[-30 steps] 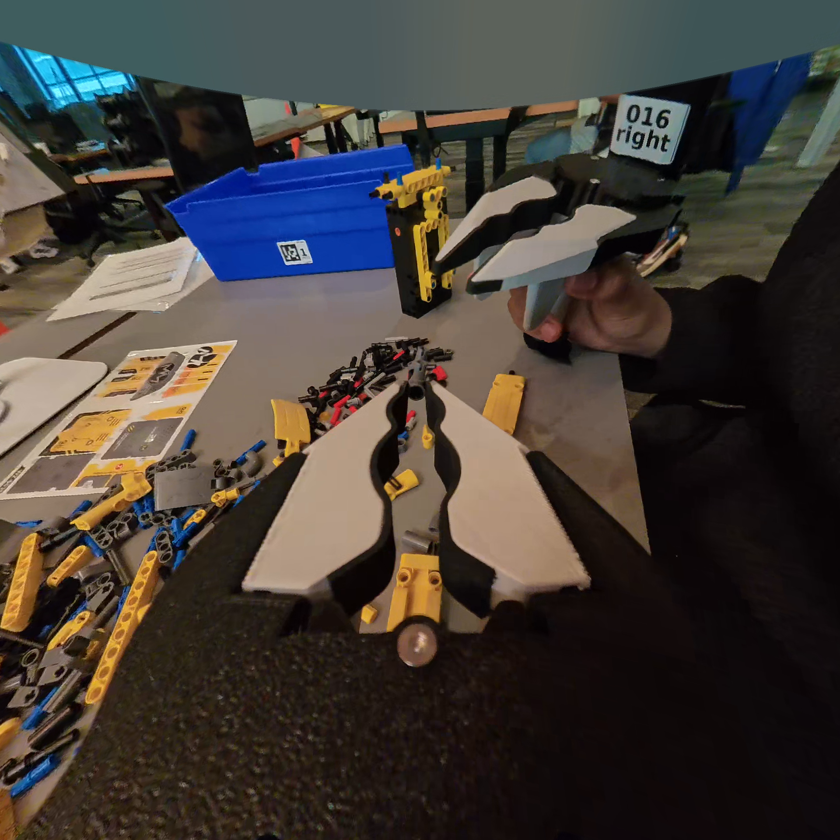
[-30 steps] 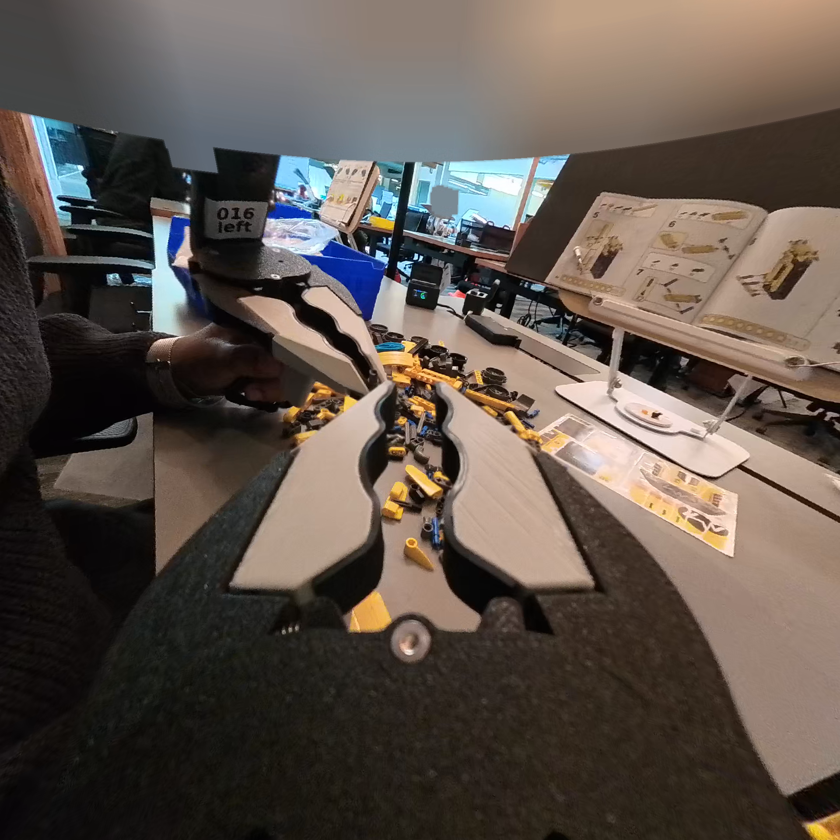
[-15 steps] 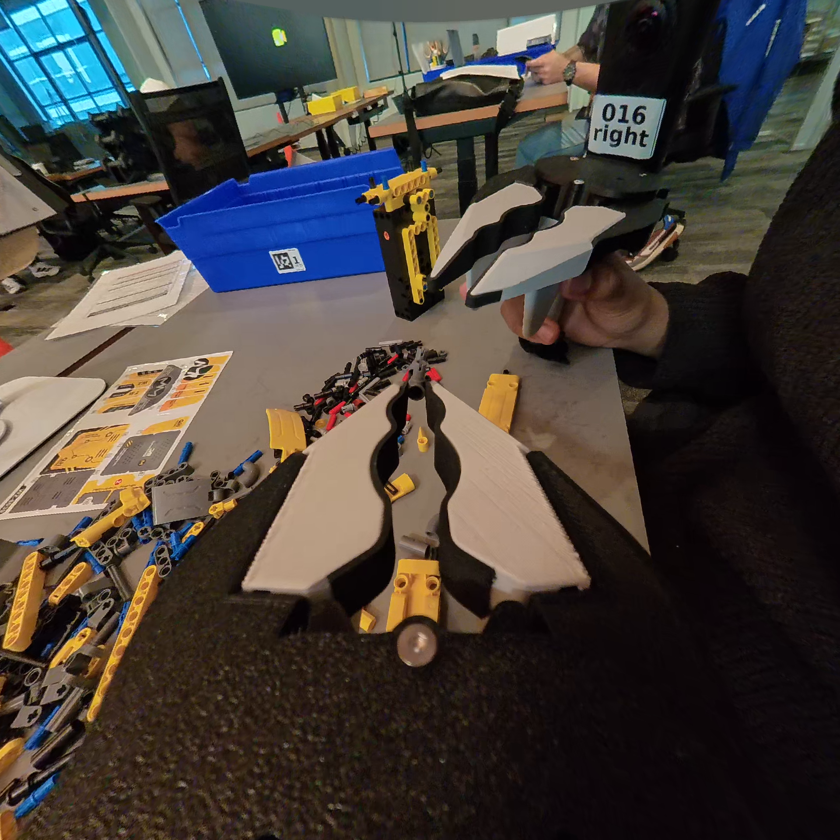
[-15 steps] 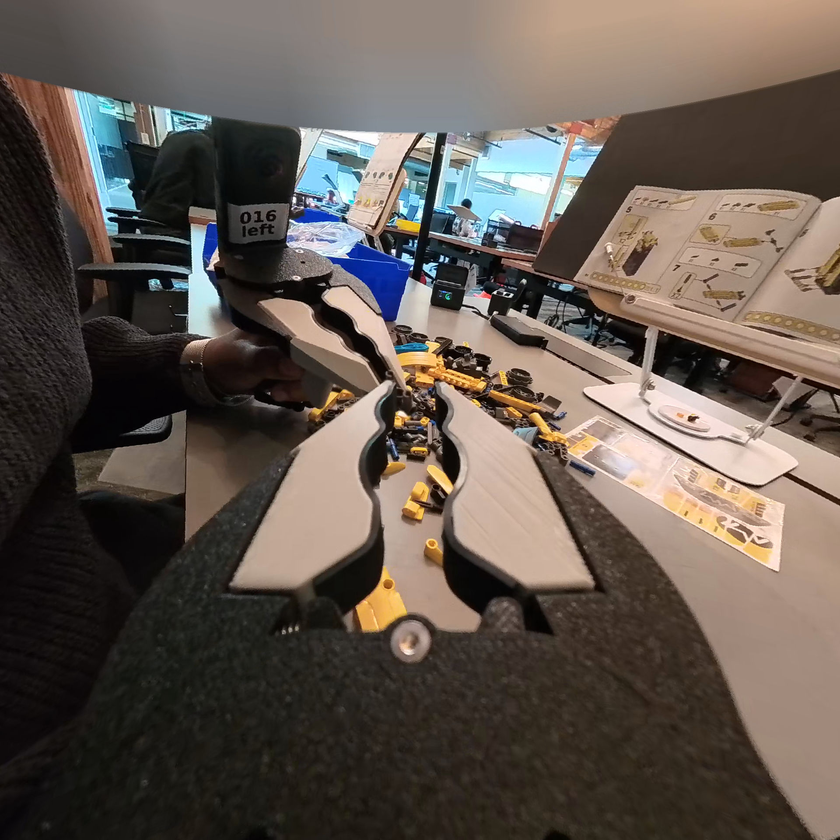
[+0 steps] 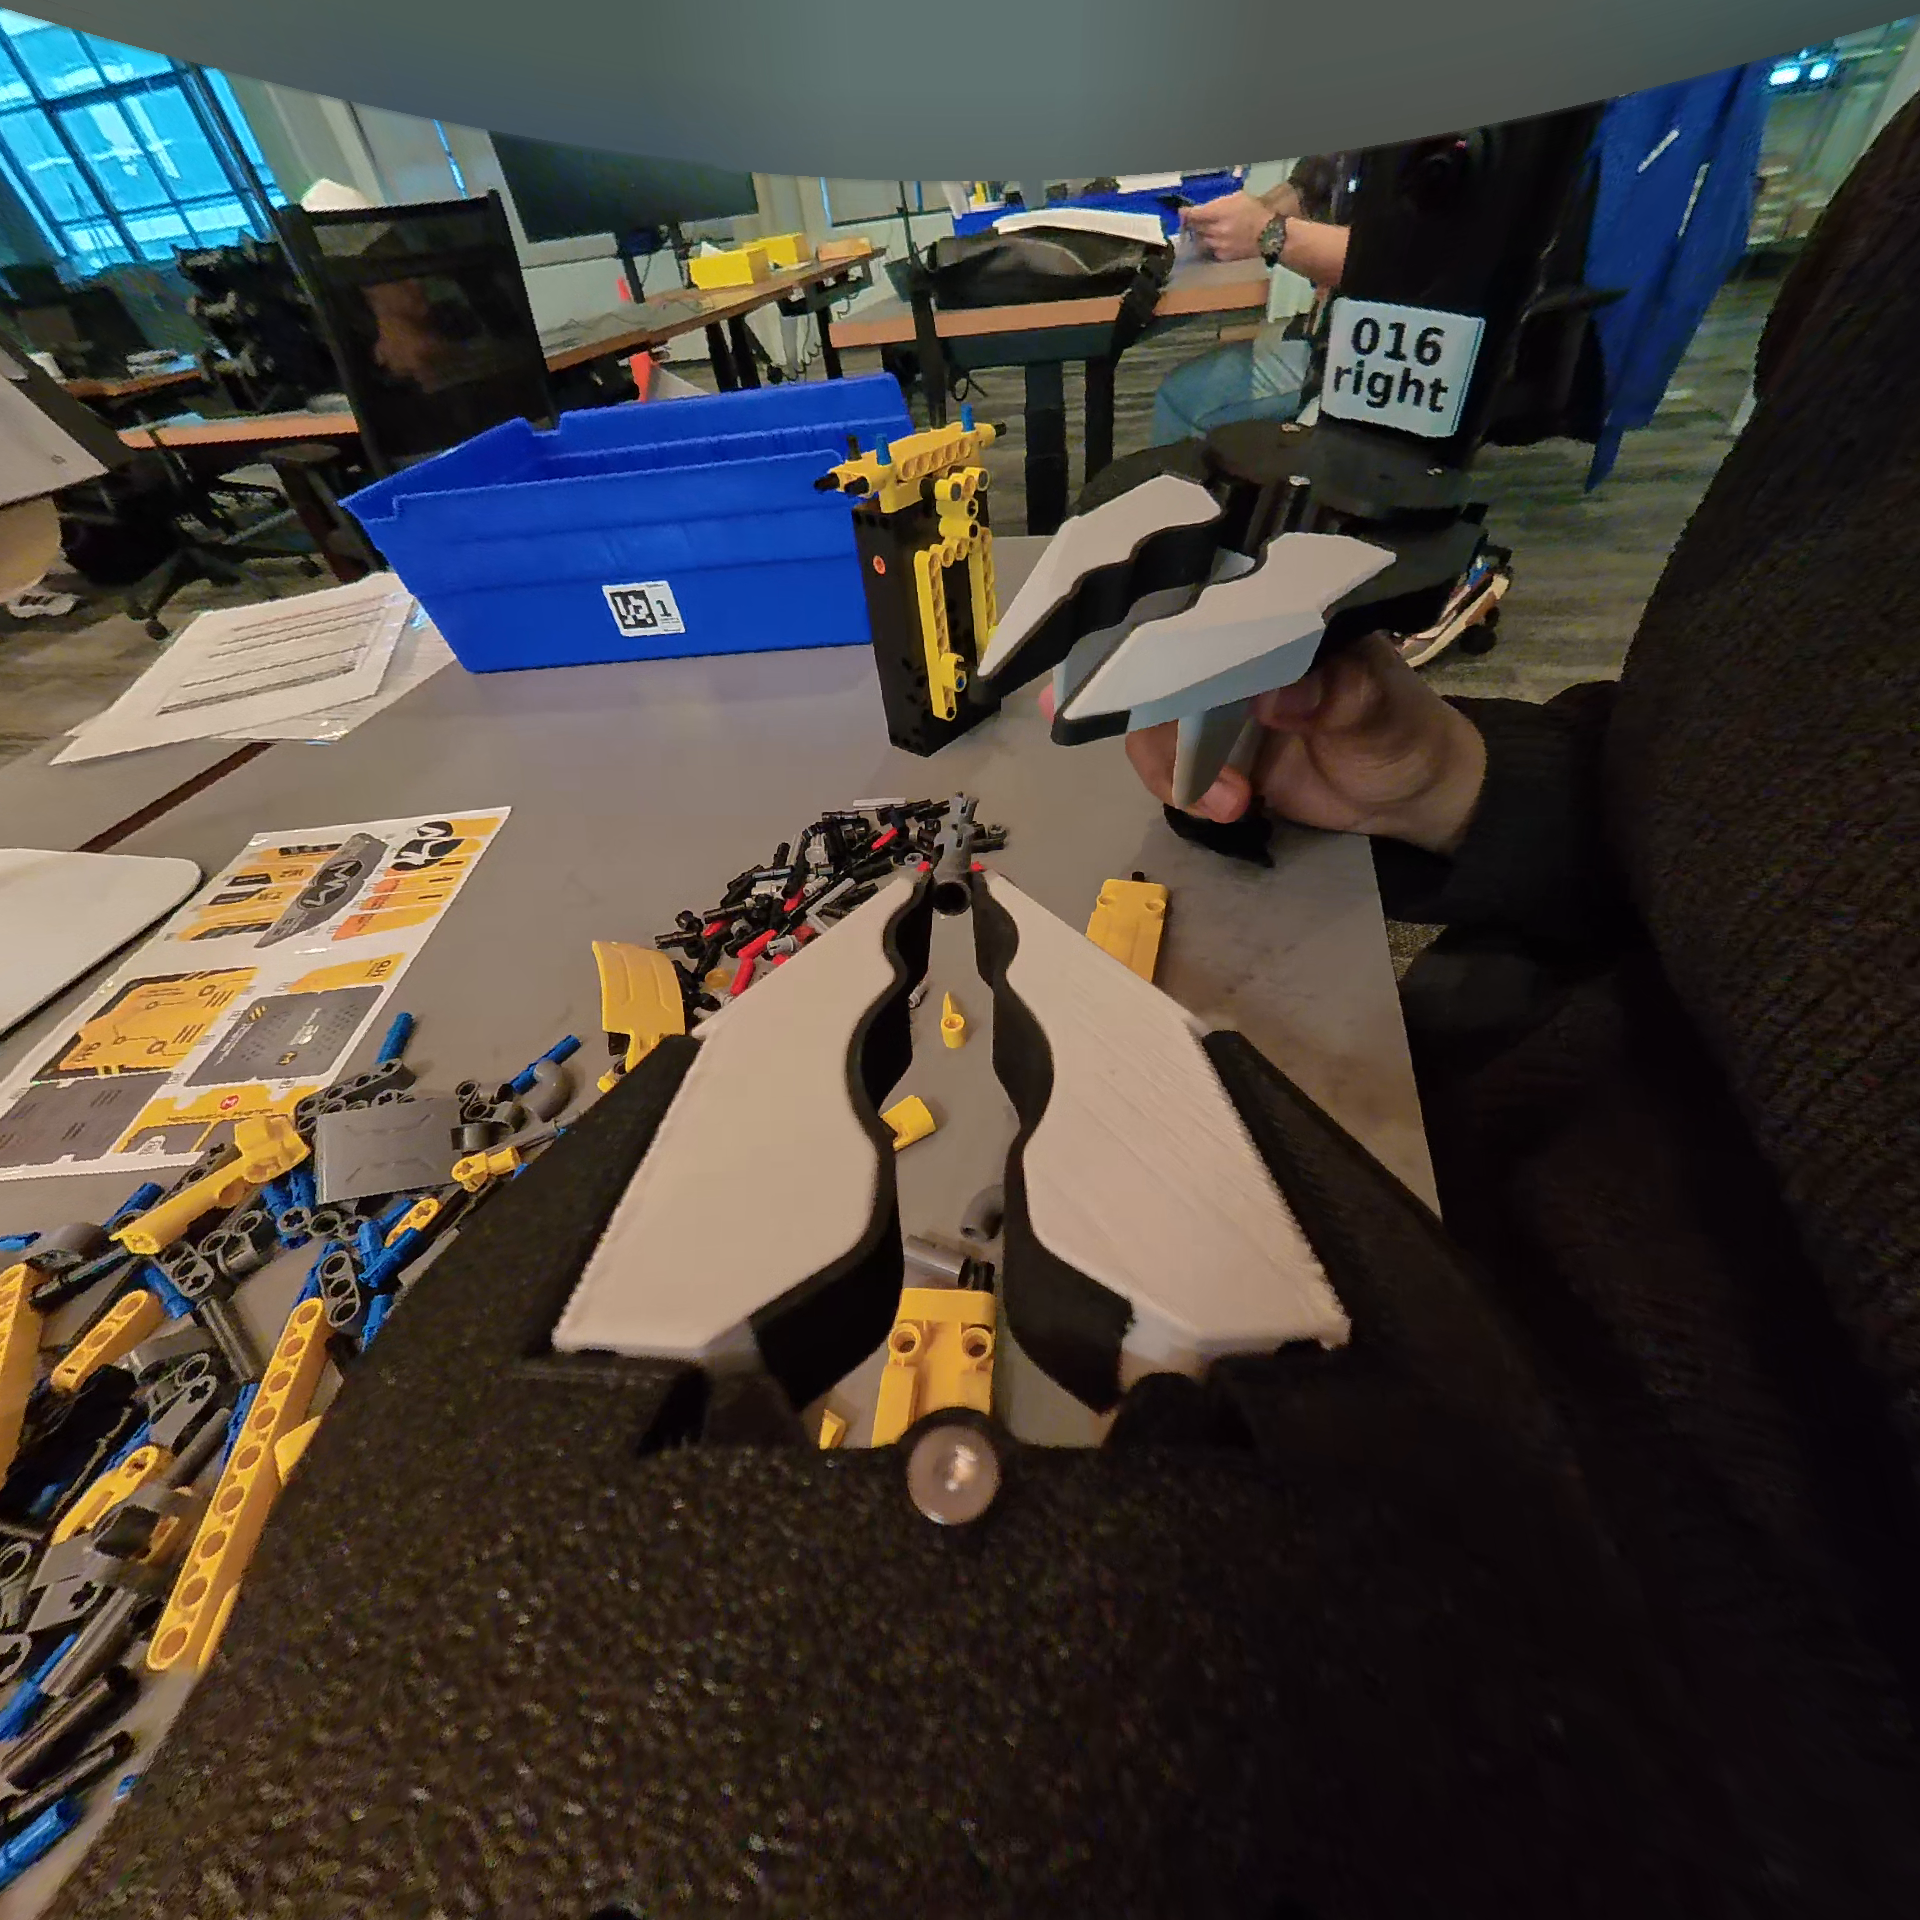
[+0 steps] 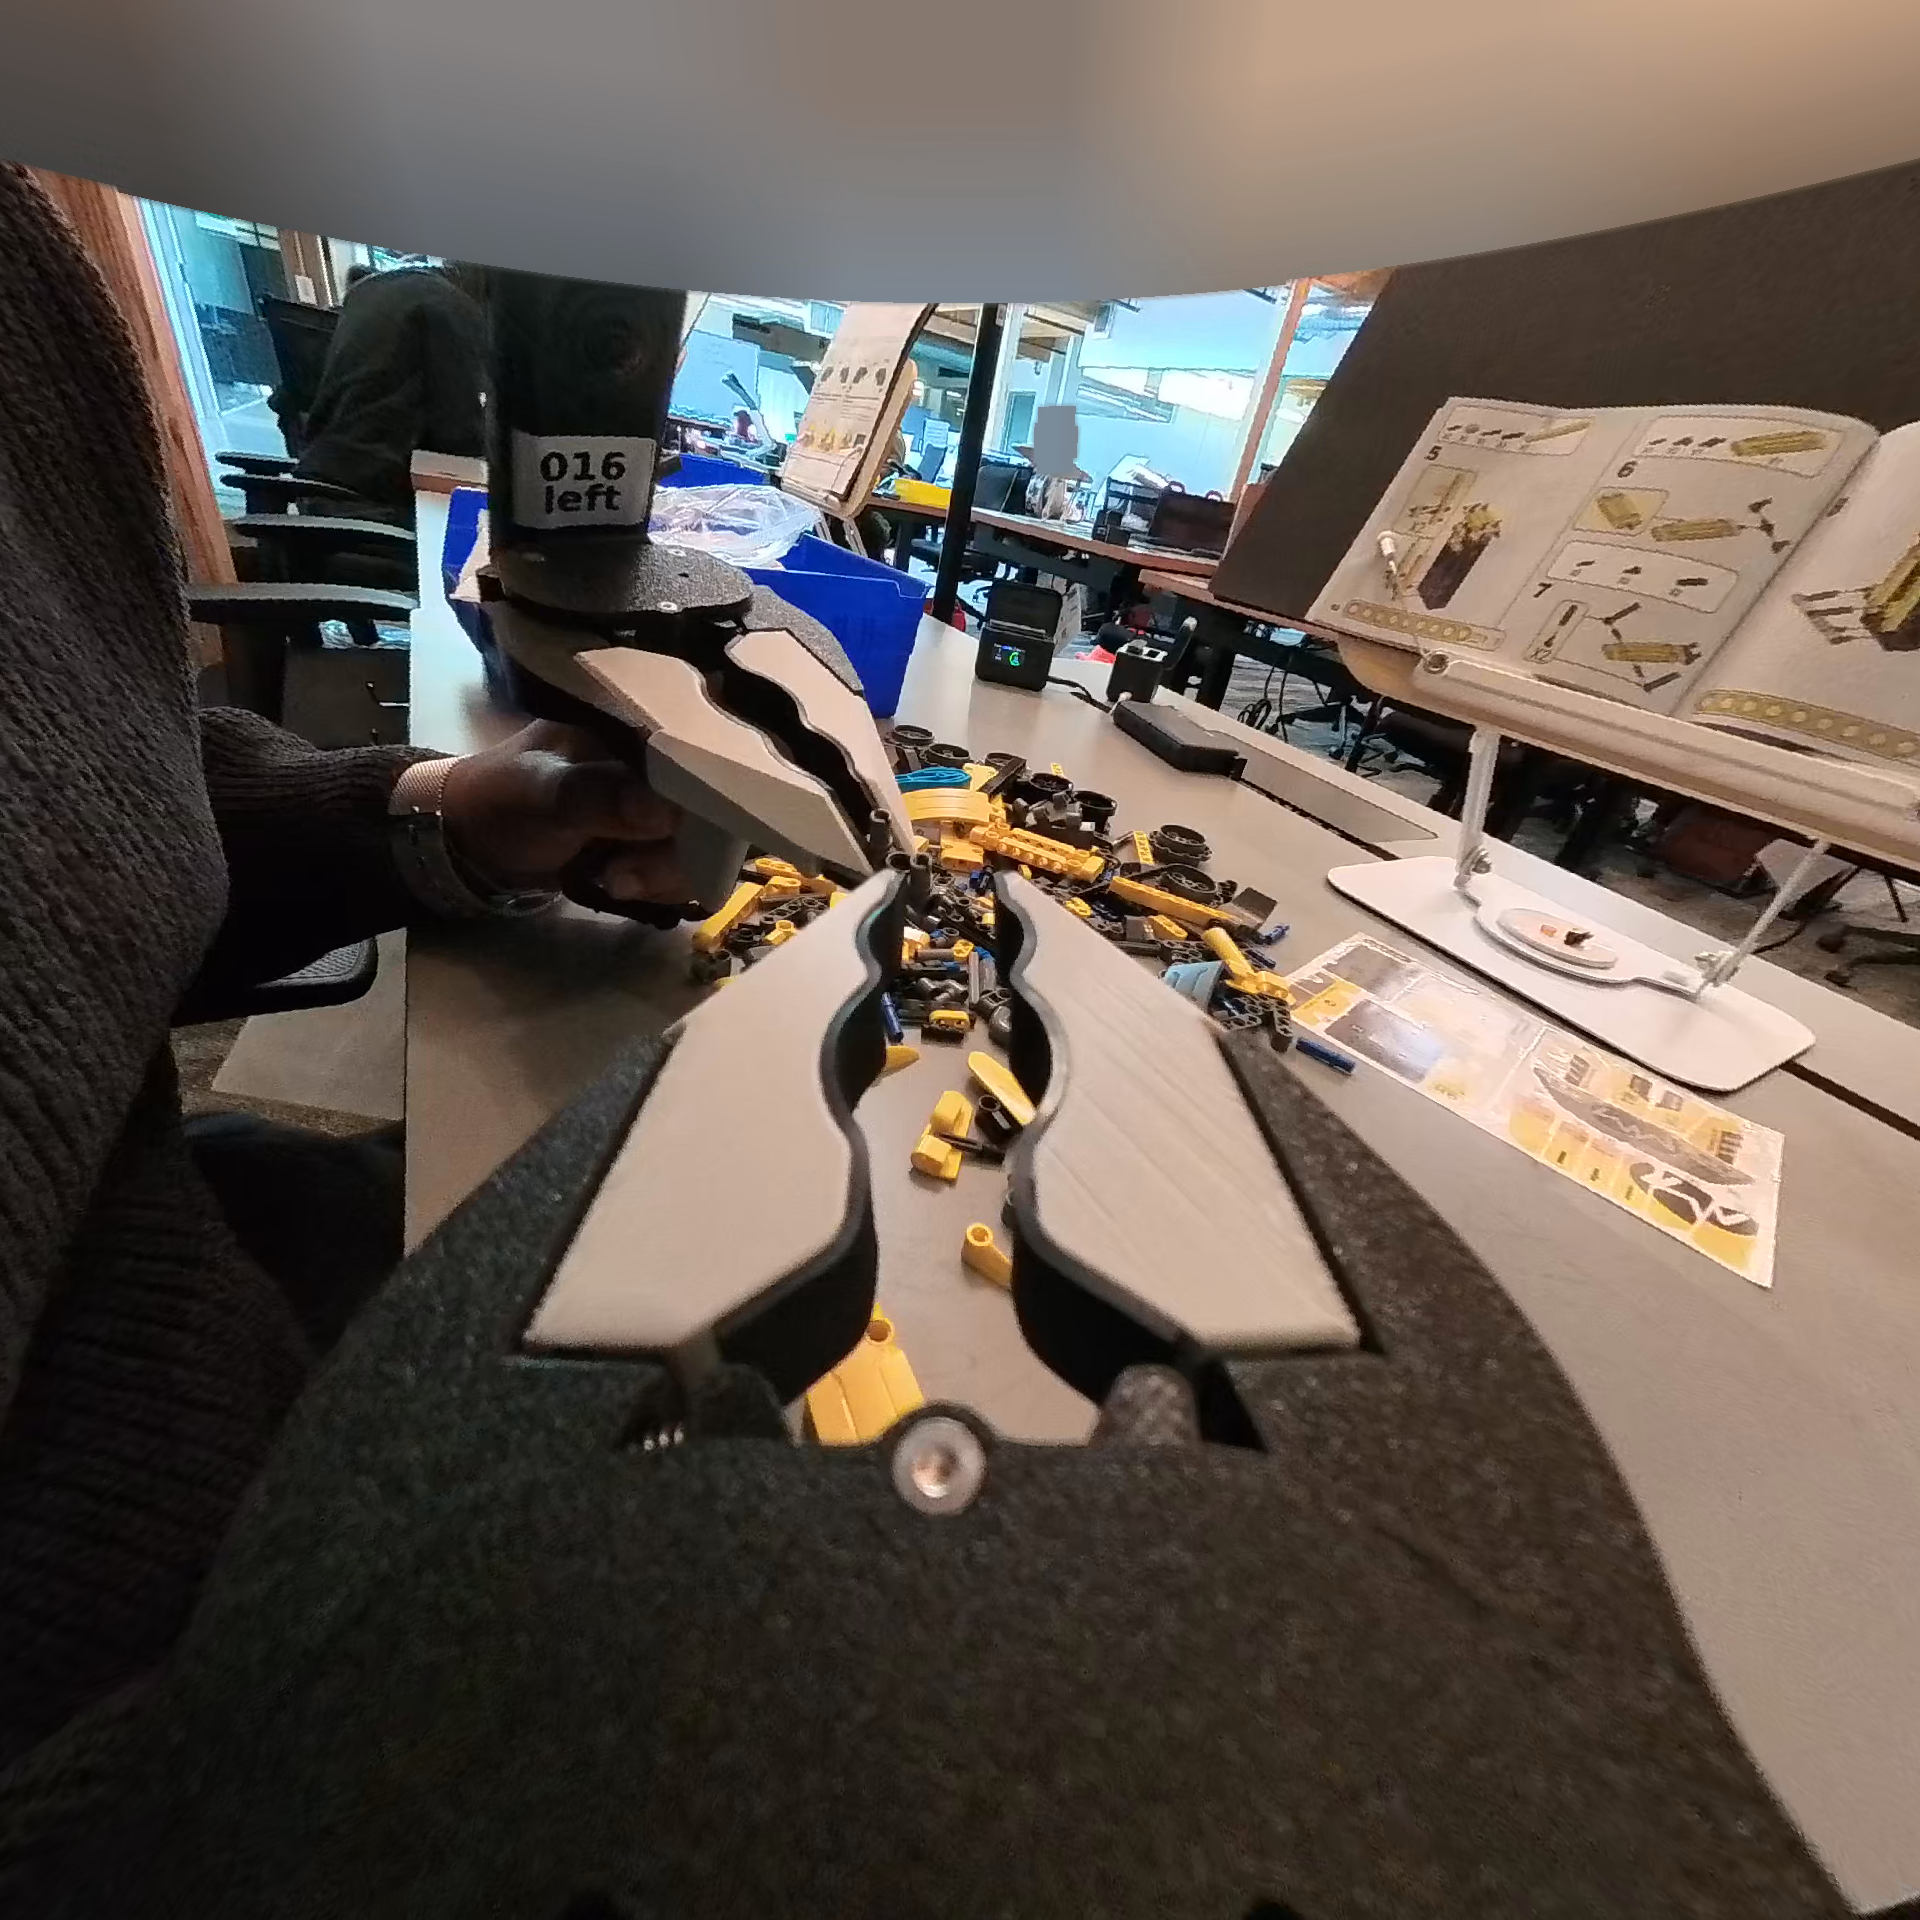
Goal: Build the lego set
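Grey connector piece (image 5: 952, 896), small and dark, is pinched at the fingertips of the left gripper (image 6: 896, 844), above a pile of loose black, red and grey pins (image 5: 821, 894) near the edge of the grey tabletop (image 5: 623, 748) where the person sits; its exact shape is hard to make out. The right gripper (image 6: 949, 881) has its fingers apart with nothing between them, and its tips are just beside an upright black-and-yellow assembly (image 5: 930, 603). A blue bin (image 5: 623, 530) stands at the far edge next to the assembly. A sticker sheet (image 5: 260, 987) lies flat, and an open instruction booklet (image 6: 1621, 561) rests on a white stand (image 6: 1579, 956). Office desks and chairs fill the room behind.
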A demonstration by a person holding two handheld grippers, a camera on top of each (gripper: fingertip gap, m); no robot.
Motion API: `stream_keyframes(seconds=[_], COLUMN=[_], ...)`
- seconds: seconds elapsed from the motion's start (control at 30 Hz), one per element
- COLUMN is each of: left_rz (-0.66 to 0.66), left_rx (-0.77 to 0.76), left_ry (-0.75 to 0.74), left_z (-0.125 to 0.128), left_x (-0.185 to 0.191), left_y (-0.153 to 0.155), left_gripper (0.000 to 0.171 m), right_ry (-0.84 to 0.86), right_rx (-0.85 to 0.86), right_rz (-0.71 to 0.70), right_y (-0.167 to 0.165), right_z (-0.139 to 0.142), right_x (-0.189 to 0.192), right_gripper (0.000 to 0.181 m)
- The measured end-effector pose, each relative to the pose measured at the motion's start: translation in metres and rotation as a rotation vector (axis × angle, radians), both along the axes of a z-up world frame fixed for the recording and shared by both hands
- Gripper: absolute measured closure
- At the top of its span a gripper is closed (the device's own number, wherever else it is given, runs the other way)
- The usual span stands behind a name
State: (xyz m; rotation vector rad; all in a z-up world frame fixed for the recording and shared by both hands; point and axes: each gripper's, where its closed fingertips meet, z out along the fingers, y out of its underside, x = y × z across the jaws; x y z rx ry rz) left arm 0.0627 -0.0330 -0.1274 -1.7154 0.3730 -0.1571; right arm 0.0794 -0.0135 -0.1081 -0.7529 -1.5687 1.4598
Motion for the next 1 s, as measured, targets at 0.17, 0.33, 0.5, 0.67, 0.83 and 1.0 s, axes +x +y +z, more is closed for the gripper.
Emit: stream_keyframes(seconds=[0.17,0.33,0.5,0.67,0.83,1.0], left_rz=[0.004,0.011,0.019,0.019,0.041,0.020], left_rx=[0.016,0.018,0.026,0.025,0.009,-0.226], left_ry=[-0.002,-0.002,-0.014,-0.024,-0.072,-0.561], left_z=[0.003,0.003,0.005,0.006,0.004,-0.019], left_x=[-0.001,-0.002,-0.004,-0.005,-0.011,-0.031], left_y=[-0.001,-0.001,-0.001,-0.001,0.000,0.004], left_gripper=[0.165,0.165,0.165,0.165,0.165,0.165], right_ry=[0.016,0.021,0.020,0.020,0.021,0.021], right_rx=[0.007,-0.010,-0.014,-0.015,-0.016,-0.015], right_rz=[-0.040,-0.047,-0.054,-0.057,-0.059,-0.062], right_y=[0.006,0.008,0.010,0.010,0.011,0.011], right_z=[0.002,0.004,0.004,0.004,0.004,0.004], right_x=[-0.001,-0.001,-0.001,-0.001,-0.001,-0.001], right_gripper=[0.165,0.165,0.165,0.165,0.165,0.165])
